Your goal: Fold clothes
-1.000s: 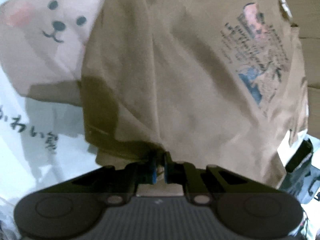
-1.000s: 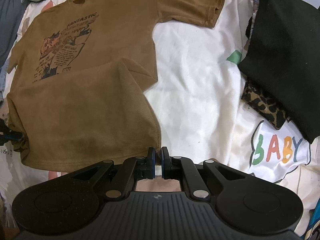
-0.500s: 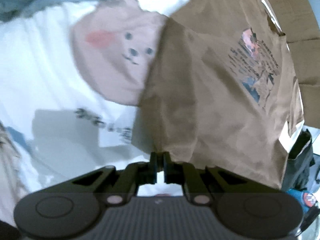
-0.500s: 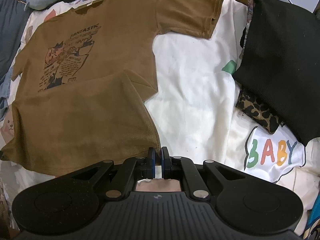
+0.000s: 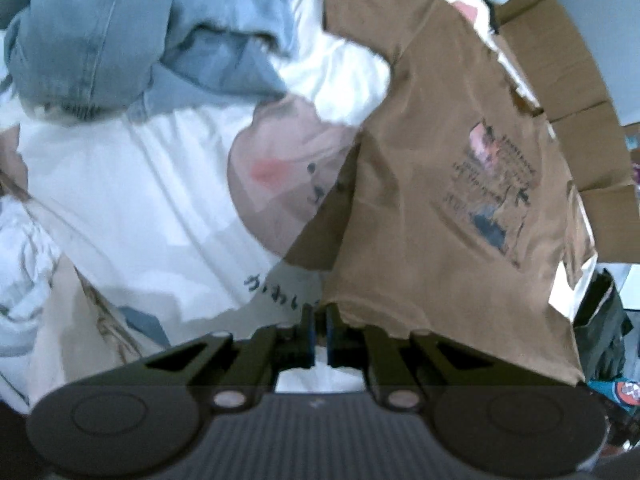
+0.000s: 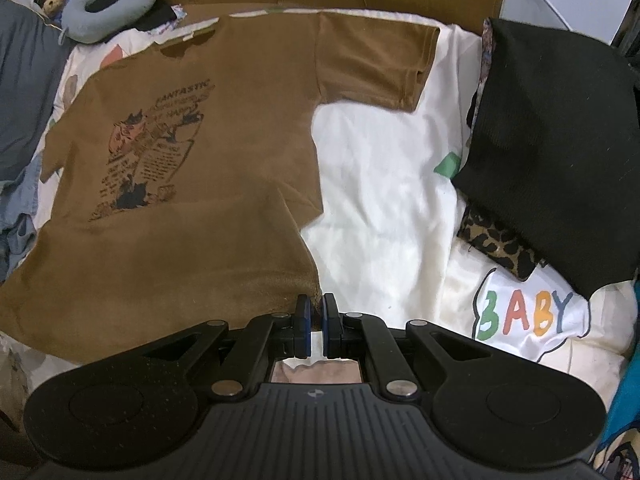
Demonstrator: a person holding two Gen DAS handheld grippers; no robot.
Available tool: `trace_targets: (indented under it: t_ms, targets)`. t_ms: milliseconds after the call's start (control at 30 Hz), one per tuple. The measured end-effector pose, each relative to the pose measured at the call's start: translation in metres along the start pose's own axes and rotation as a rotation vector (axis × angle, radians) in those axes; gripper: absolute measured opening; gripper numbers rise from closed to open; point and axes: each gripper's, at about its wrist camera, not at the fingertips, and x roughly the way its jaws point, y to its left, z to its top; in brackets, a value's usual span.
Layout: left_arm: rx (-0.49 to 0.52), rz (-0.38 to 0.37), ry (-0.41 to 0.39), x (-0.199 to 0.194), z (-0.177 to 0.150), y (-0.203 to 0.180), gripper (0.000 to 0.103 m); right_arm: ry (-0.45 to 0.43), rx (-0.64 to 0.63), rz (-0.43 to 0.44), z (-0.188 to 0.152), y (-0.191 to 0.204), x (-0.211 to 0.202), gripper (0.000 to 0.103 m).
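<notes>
My left gripper (image 5: 319,314) and right gripper (image 6: 314,307) each pinch a bottom corner of the brown T-shirt (image 6: 224,152), which lies spread ahead of them on the bed (image 6: 380,184).

My claws (image 6: 315,310) were matt black plastic with blue pads. The brown tee (image 6: 240,128) was soft matt cloth, the sheet (image 6: 384,208) smooth white cotton, the box (image 5: 560,72) plain cardboard.
</notes>
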Motion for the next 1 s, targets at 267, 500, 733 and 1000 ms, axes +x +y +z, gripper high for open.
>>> trace_targets:
  t_ms: [267,500,733,1000]
  targets:
    - [0.008,-0.05,-0.03,0.002,0.014,0.009,0.004,0.008,0.01,-0.006,0.0,0.007,-0.022,0.002]
    - [0.009,0.0,0.028,0.052,0.019,0.019,0.004,0.054,0.023,-0.015,-0.008,-0.001,0.021,0.002]
    - [0.025,0.055,0.065,0.102,0.022,0.022,0.004,0.098,0.038,-0.029,-0.02,-0.011,0.061,0.002]
    - [0.052,0.118,0.116,0.141,0.016,0.028,0.005,0.137,0.065,-0.046,-0.039,-0.024,0.099,0.002]
